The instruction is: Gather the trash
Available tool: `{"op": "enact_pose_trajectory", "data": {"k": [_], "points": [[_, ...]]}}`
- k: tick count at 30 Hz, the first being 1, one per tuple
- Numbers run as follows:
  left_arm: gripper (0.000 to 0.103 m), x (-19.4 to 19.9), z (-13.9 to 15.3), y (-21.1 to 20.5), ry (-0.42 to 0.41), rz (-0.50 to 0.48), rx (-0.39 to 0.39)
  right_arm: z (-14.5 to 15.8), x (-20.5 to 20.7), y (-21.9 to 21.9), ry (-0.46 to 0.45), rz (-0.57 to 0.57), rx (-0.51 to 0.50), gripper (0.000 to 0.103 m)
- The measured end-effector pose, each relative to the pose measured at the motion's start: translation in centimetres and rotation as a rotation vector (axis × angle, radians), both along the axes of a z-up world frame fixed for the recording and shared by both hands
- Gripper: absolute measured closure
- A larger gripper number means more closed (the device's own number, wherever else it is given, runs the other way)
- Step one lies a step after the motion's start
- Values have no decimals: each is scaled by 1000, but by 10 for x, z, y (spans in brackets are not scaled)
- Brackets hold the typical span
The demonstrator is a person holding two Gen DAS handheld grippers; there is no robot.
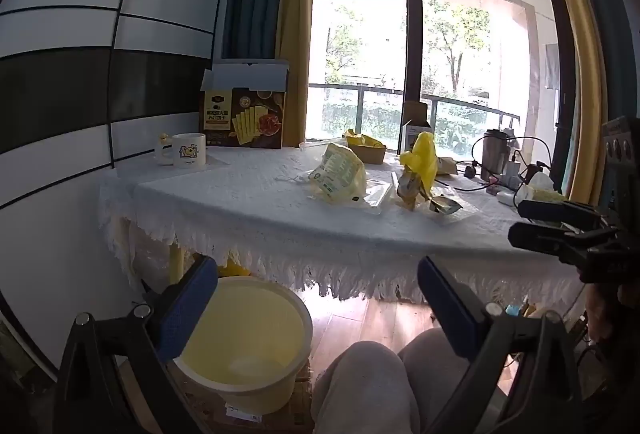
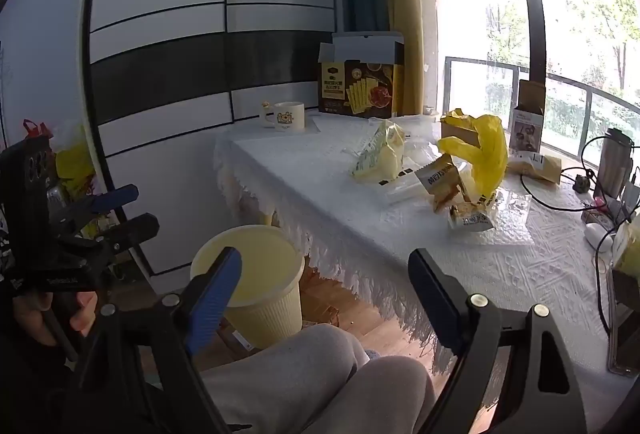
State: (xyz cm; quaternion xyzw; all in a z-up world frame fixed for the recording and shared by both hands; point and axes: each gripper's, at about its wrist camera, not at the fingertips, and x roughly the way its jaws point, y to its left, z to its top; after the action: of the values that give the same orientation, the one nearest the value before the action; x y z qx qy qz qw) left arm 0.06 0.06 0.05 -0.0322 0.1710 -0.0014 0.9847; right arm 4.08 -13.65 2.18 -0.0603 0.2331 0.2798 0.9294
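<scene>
From the left wrist view, the left claw [image 1: 316, 298] hung released, its blue-padded fingers [image 1: 188, 308] spread wide with nothing between them, just short of the fringed edge of the worktop [image 1: 248, 202]. Below it on the wooden floor stood a pale yellow bin [image 1: 256, 342], partly tucked under the fringe, beside the person's grey-trousered knees [image 1: 360, 374]. On the white cloth lay the trash: a crumpled yellow-green wrapper [image 1: 338, 174] near the middle, and to its right a yellow plastic bag [image 1: 420, 162] standing over small snack packets [image 1: 442, 206]. A white mug [image 1: 186, 150] and an opened cracker box [image 1: 244, 118] sat at the far left against the wall. The right claw [image 1: 520, 222] reached in from the right edge, over the worktop's near edge.

From the right wrist view, the right claw [image 2: 324, 282] was also released, fingers apart and empty, above the worktop's near edge [image 2: 460, 254]. The yellow bag [image 2: 486, 154], the snack packets [image 2: 468, 218] and the wrapper [image 2: 380, 154] lay further in on the cloth, well clear of it. The bin [image 2: 260, 286] stood on the floor to the left. At the left edge a hand [image 2: 52, 314] held the left claw [image 2: 140, 210], its fingers spread.
</scene>
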Motion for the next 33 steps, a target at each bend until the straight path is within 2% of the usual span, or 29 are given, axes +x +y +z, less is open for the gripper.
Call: {"op": "enact_pose_trajectory", "data": {"k": [12, 33], "points": [[1, 3, -2, -2, -44, -22, -34, 7, -2, 5, -15, -3, 5, 19], [1, 6, 6, 2, -35, -44, -5, 4, 5, 0, -20, -17, 31, 19]]}}
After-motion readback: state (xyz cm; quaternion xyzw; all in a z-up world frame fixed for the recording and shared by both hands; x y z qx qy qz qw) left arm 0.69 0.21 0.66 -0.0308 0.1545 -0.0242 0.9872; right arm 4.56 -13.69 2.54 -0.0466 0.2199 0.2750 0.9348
